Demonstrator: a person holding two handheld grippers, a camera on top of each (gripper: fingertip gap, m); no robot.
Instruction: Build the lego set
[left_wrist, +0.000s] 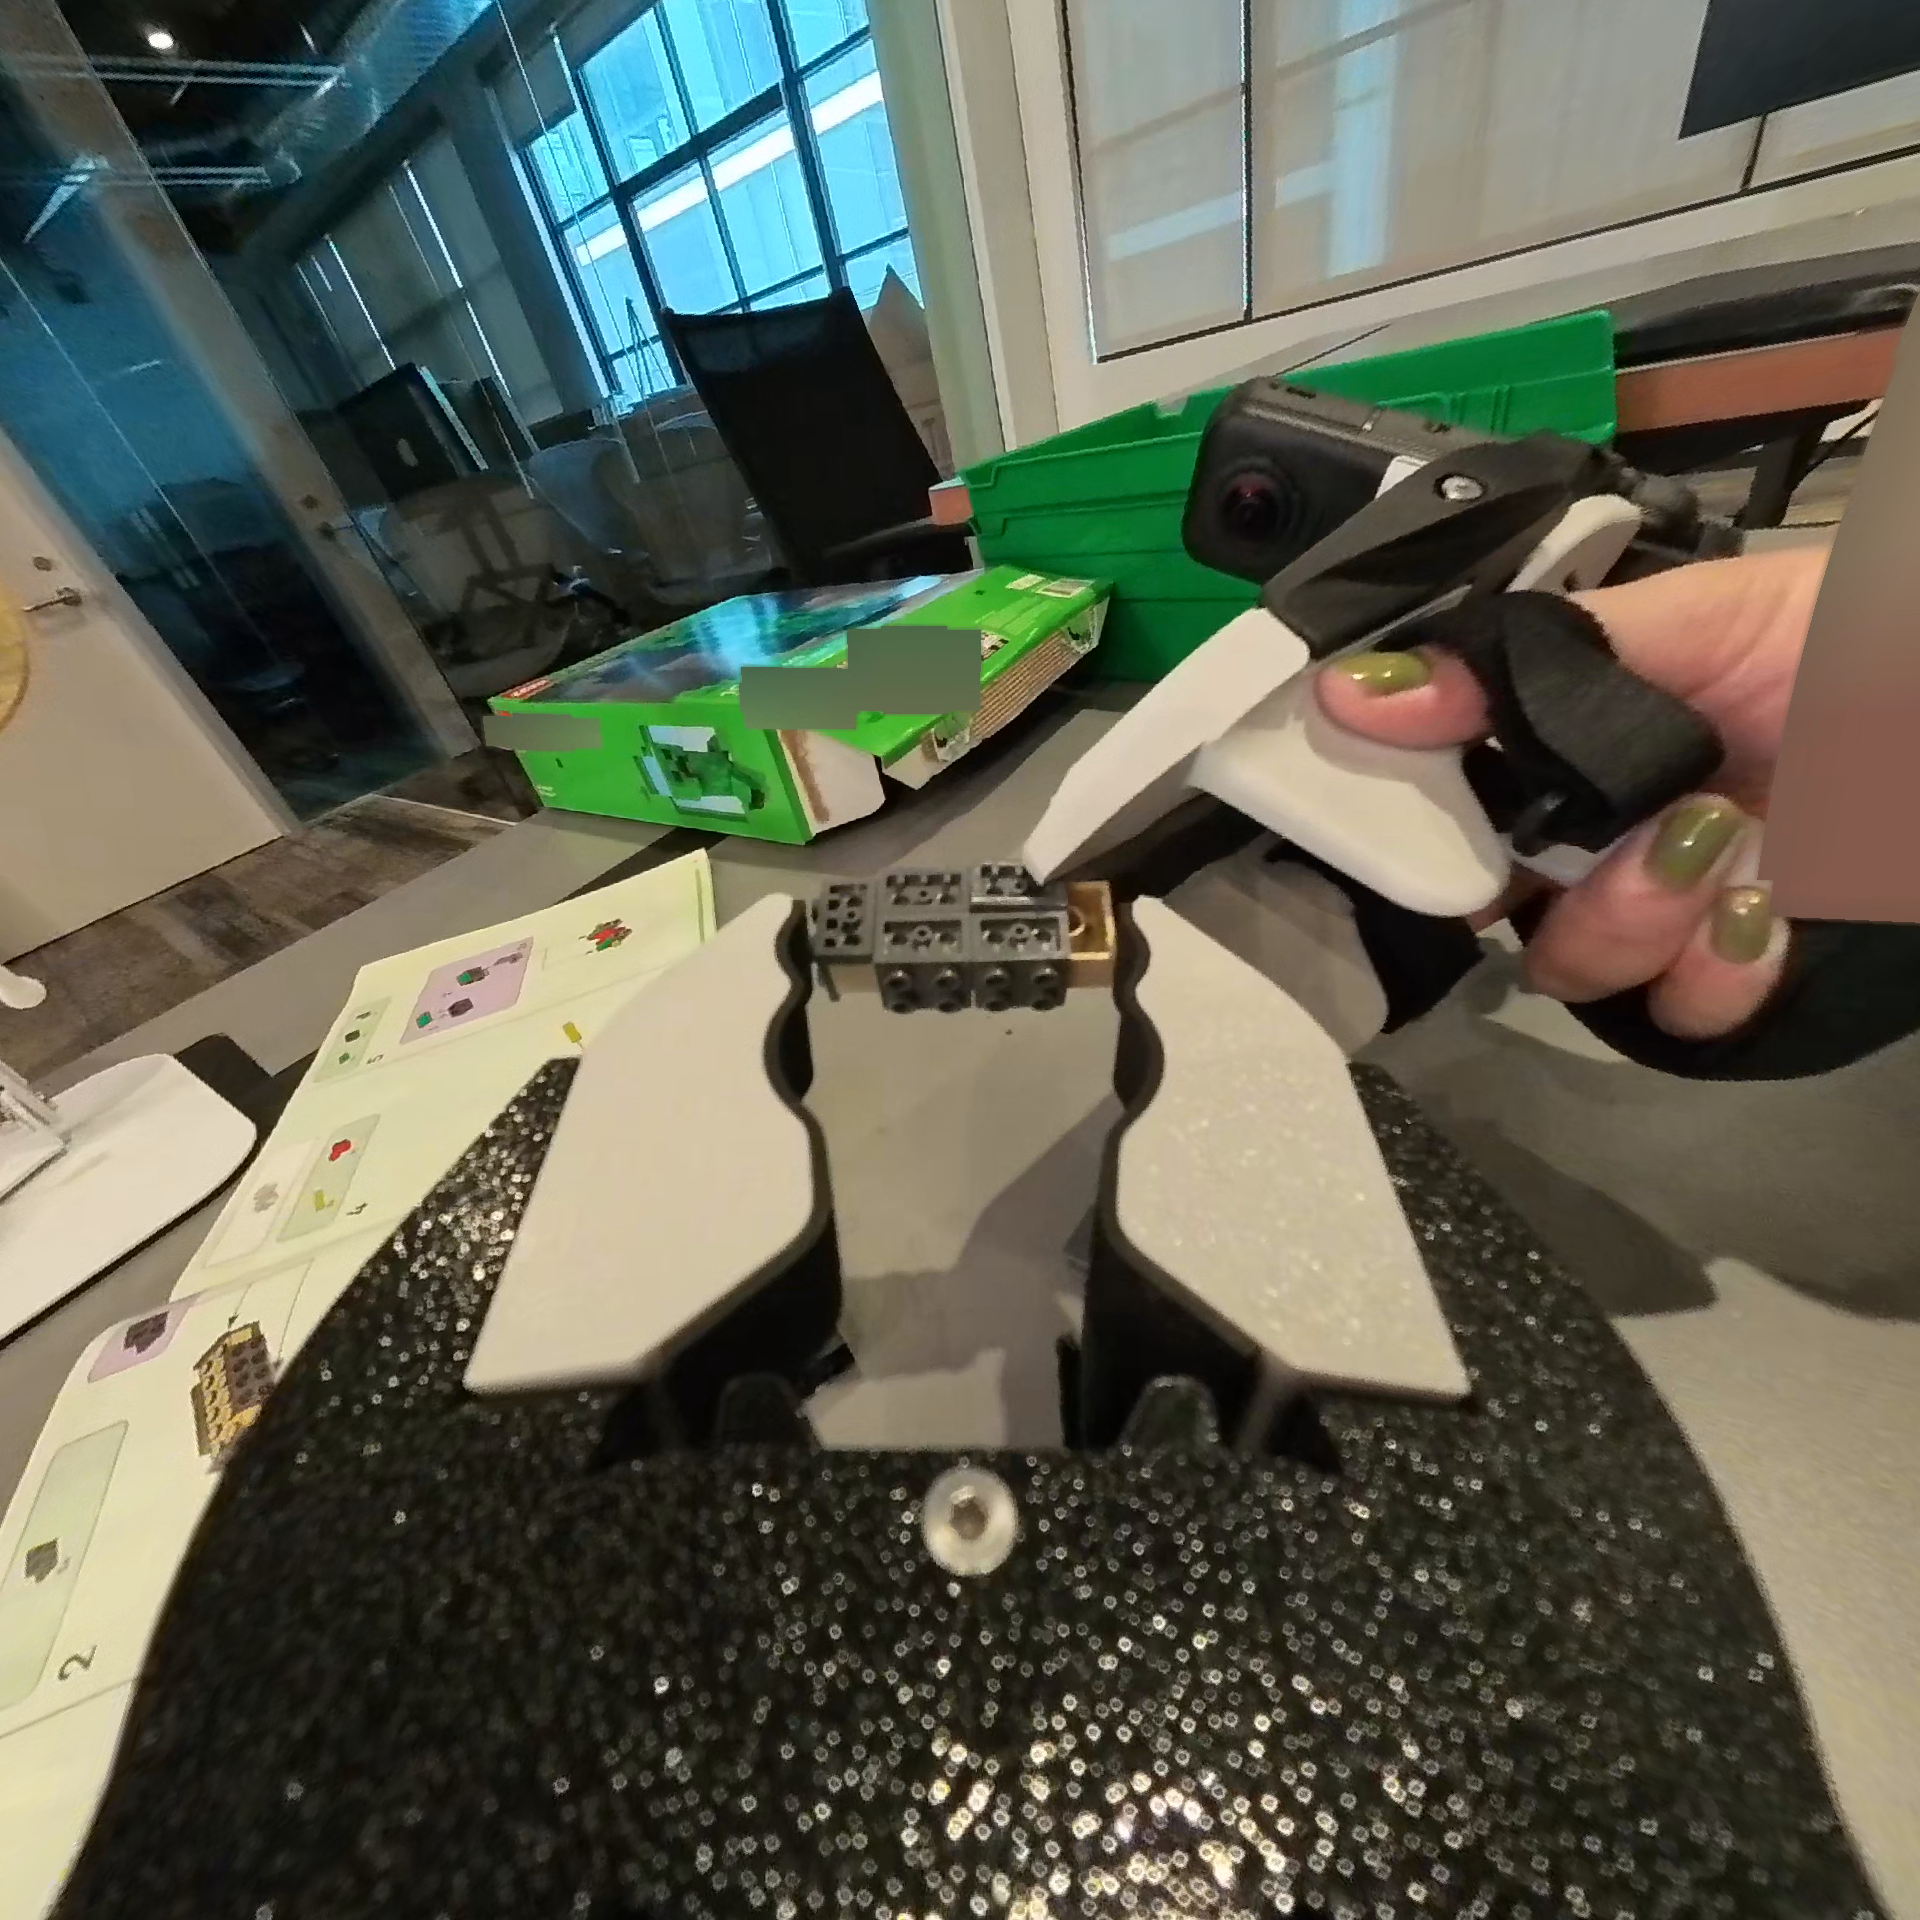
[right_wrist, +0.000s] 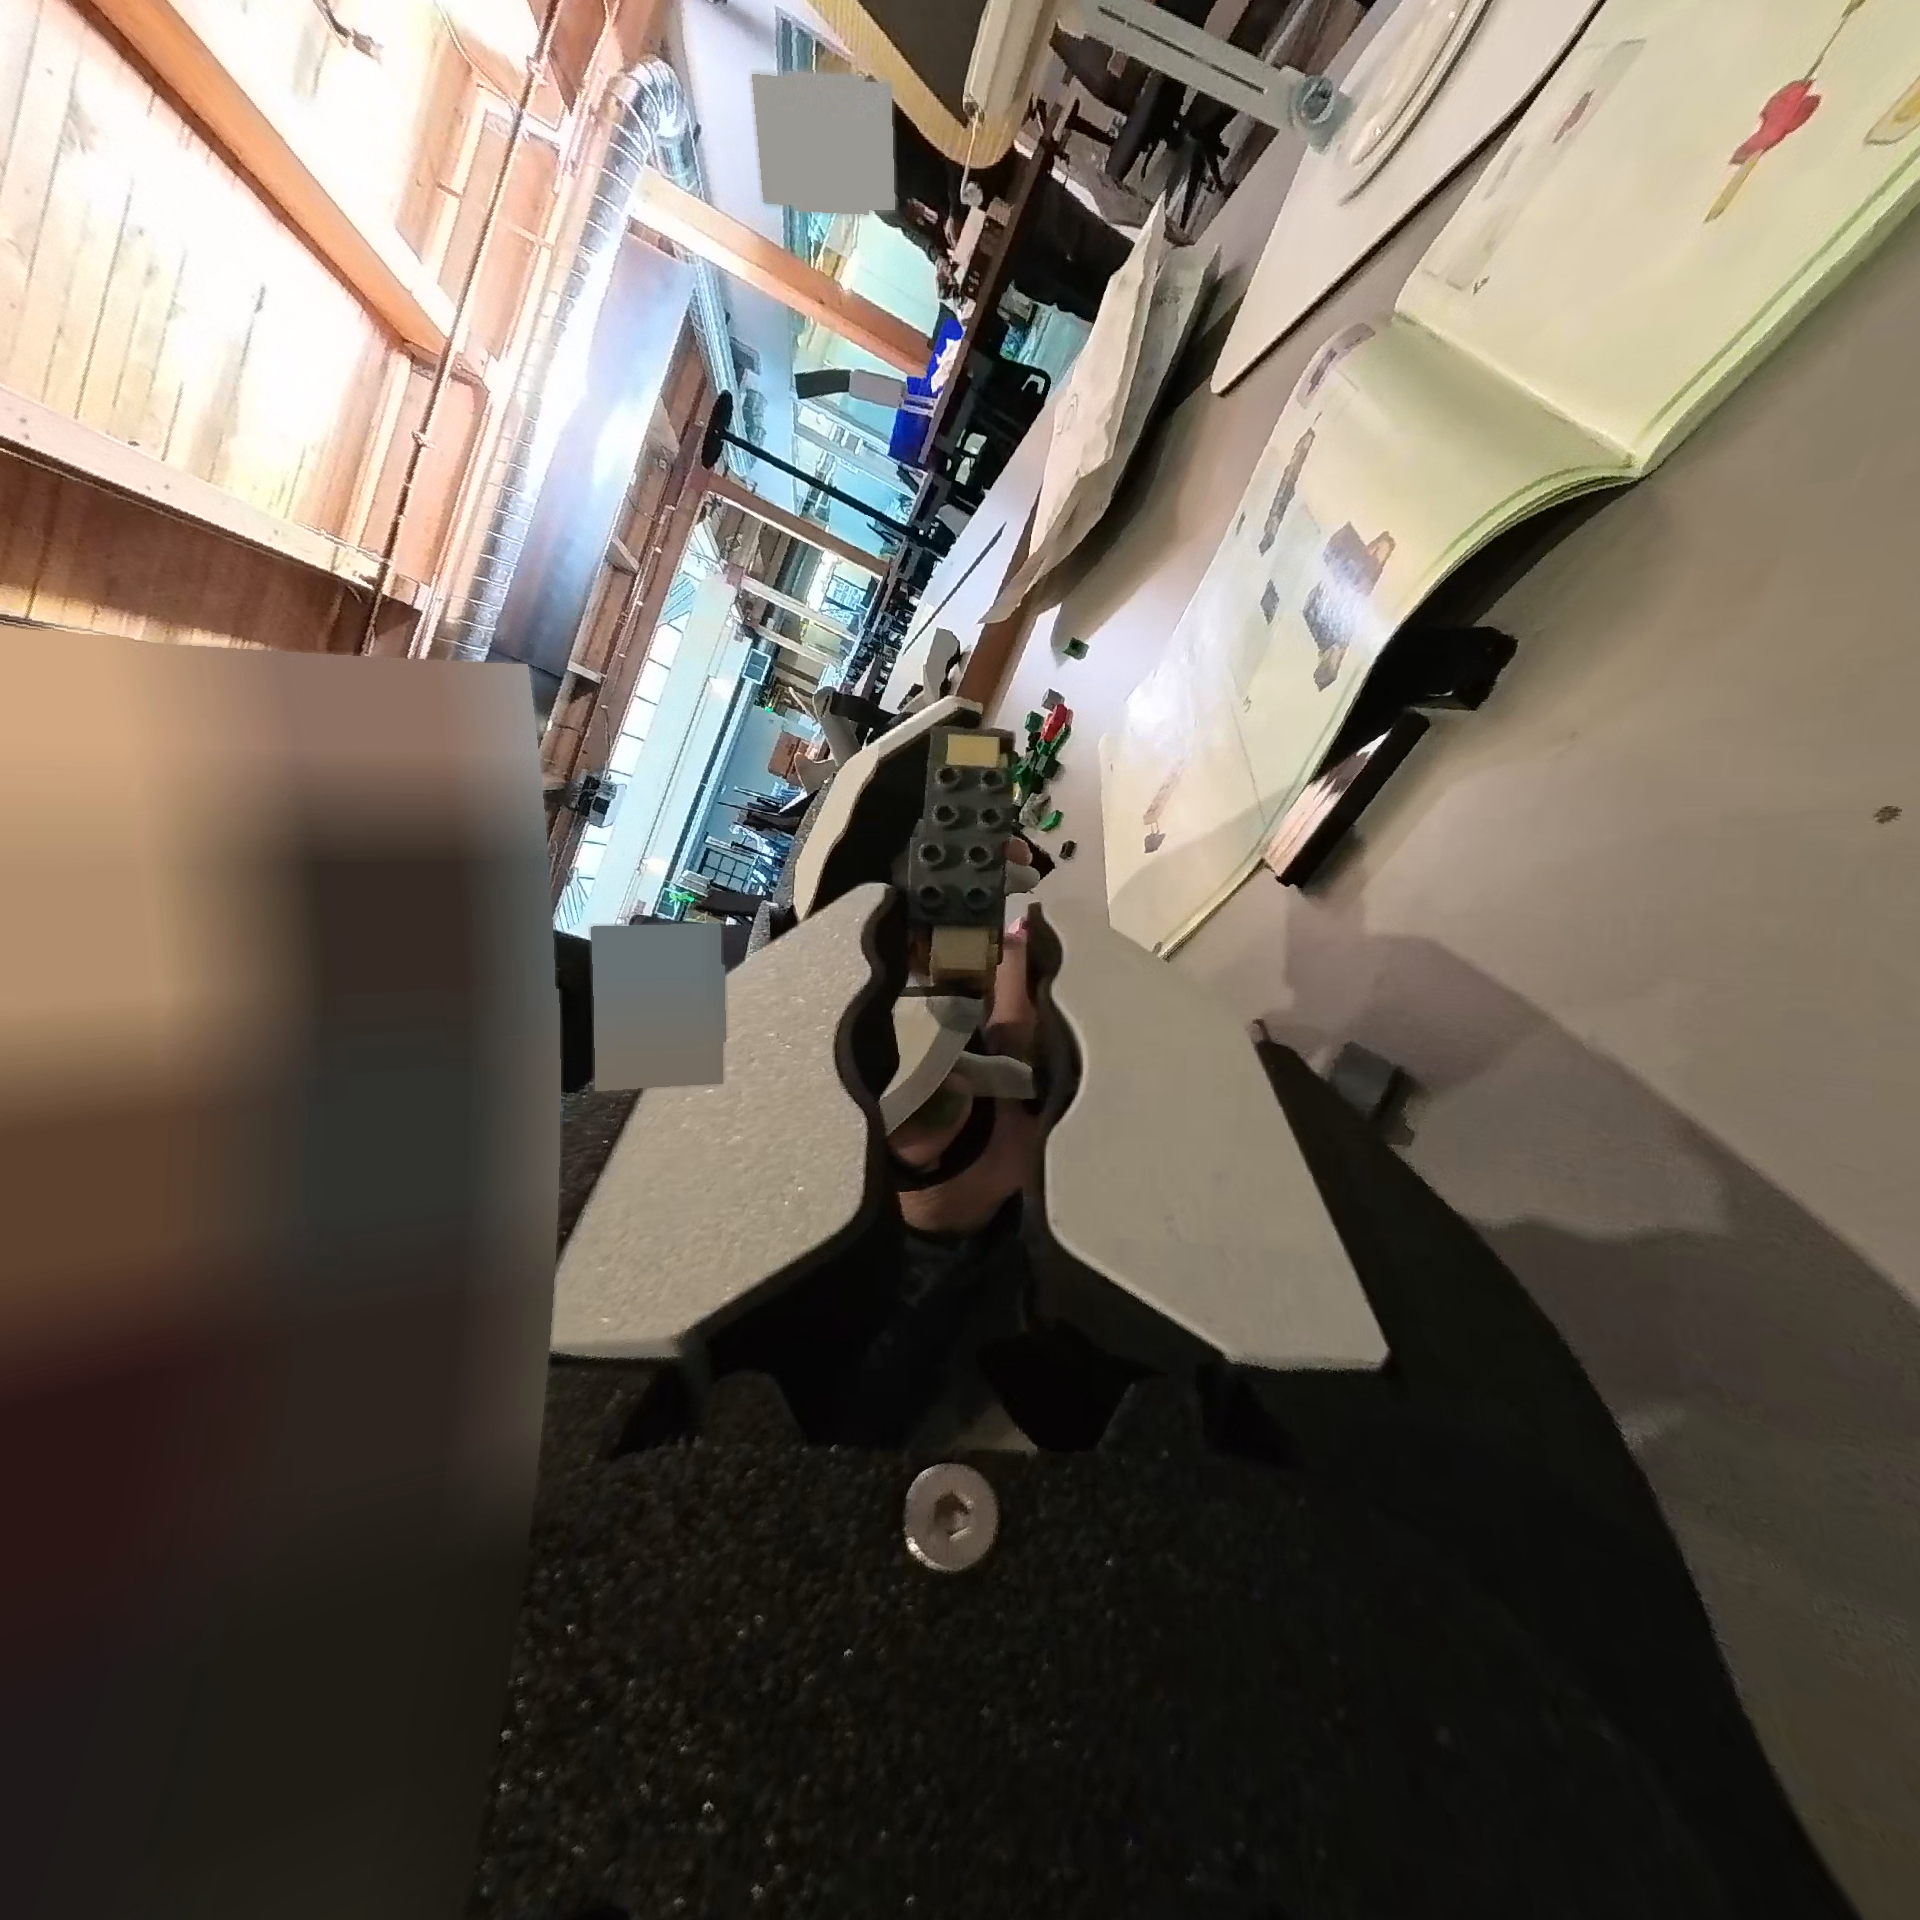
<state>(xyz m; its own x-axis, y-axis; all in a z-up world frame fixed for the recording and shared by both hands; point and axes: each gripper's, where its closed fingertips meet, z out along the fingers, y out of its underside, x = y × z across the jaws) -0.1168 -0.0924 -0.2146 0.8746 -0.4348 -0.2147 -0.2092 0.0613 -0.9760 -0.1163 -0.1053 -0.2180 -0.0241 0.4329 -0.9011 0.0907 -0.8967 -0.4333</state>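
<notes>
Lego sub-assembly (left_wrist: 961, 940), dark grey bricks with a tan piece at one end, was held off the surface (left_wrist: 1558, 1195) between the fingertips of the left hand-held gripper (left_wrist: 961, 966). That gripper was clamped on its two ends, so the long axis ran crosswise, from one fingertip to the other. Studs faced back toward the left wrist camera.

Right hand-held gripper (left_wrist: 1044, 868) came in from the right and above, its white finger tip touching the tan end of the assembly. From the right wrist view the assembly (right_wrist: 958, 842) stood straight ahead, long axis pointing away from the right hand-held gripper (right_wrist: 961, 935). Jaws stood part-spread around the near tan end; whether they gripped it, I could not tell.

Judgement: the right was the working hand, the left the fixture. The next move depended on keeping the right tips in line with that tan end.

Instruction booklet (left_wrist: 447, 1049) lay open to the left; green box (left_wrist: 790, 717) behind.
</notes>
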